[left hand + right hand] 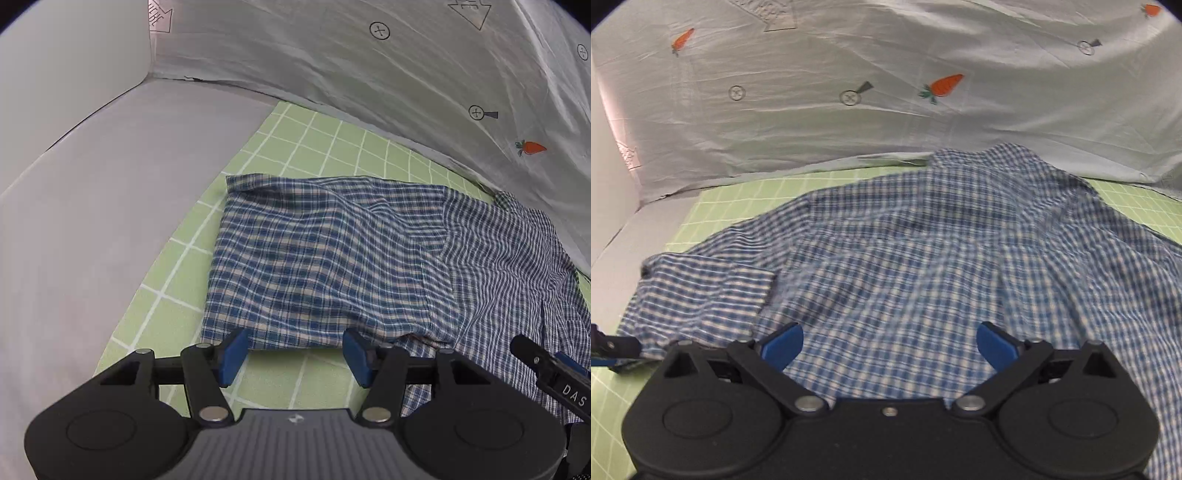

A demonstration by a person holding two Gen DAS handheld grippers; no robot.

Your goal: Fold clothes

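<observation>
Behind your work a pale sheet [849, 140] is hanging as a backdrop, printed with carrots and small crossed circles; you are seeing one carrot [532, 147] from the left wrist and three from the right wrist. One green mat [177, 314] with a white grid is lying on a grey table [92, 203], and one blue-and-white plaid shirt [314, 258] is lying on that mat, its far edge close to the foot of the sheet. You are holding two grippers. Your left gripper [291, 356] is hovering at the near hem of the shirt with its jaws standing partly apart; nothing is gripped between the blue pads [232, 354], and only bare mat is showing in the gap. Your right gripper [890, 349] is hovering over the shirt's broad body with its jaws standing wide, and cloth is showing below the gap, but the pads are not pressing on it. On the left side one section of the shirt is lying folded over, showing a darker, bolder check with a straight side edge and a squared far corner, while the rest is spreading out in a finer, paler check, rumpled and creased. From the right wrist the weave is looking slightly blurred.
</observation>
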